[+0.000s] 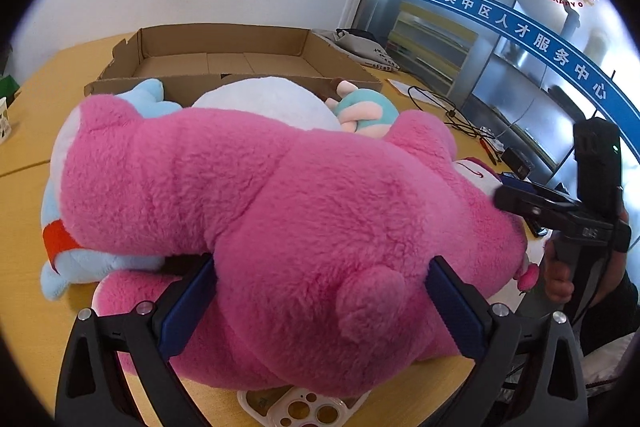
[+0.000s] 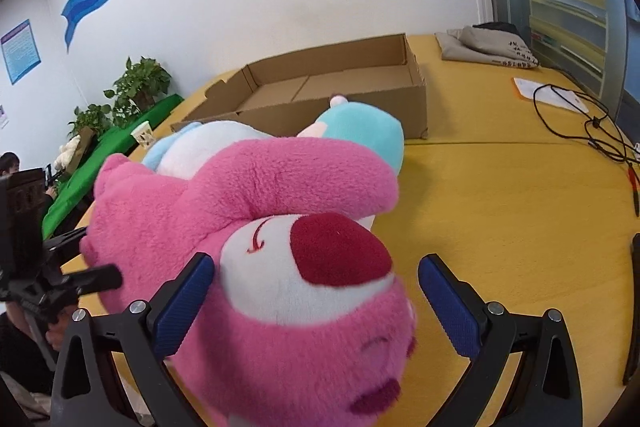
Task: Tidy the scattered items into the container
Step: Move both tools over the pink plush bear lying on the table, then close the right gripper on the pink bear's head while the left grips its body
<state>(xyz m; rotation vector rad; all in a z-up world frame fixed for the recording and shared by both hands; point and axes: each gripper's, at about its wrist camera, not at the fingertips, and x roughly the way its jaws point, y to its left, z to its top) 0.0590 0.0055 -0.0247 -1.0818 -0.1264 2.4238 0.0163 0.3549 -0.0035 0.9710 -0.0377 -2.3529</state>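
A big pink plush bear point(image 1: 304, 211) lies across the yellow table point(image 2: 500, 211), on top of a light blue plush point(image 1: 80, 267) with a white belly point(image 1: 272, 99). A small teal plush point(image 2: 364, 131) rests beside them. Behind them stands an open, shallow cardboard box point(image 2: 328, 87) with nothing in it. My left gripper point(image 1: 320, 303) has both blue pads pressed into the bear's rear body, squeezing it. My right gripper point(image 2: 316, 303) straddles the bear's head point(image 2: 304, 291); its left pad touches the fur and its right pad stands just clear.
A clear phone case point(image 1: 296, 407) peeks out under the bear at the near edge. Black cables point(image 2: 580, 115), a paper sheet point(image 2: 532, 87), a grey cloth bag point(image 2: 488, 45) and a pen point(image 2: 636, 187) lie to the right. A paper cup point(image 2: 144, 135) and plants point(image 2: 140, 83) stand at the left.
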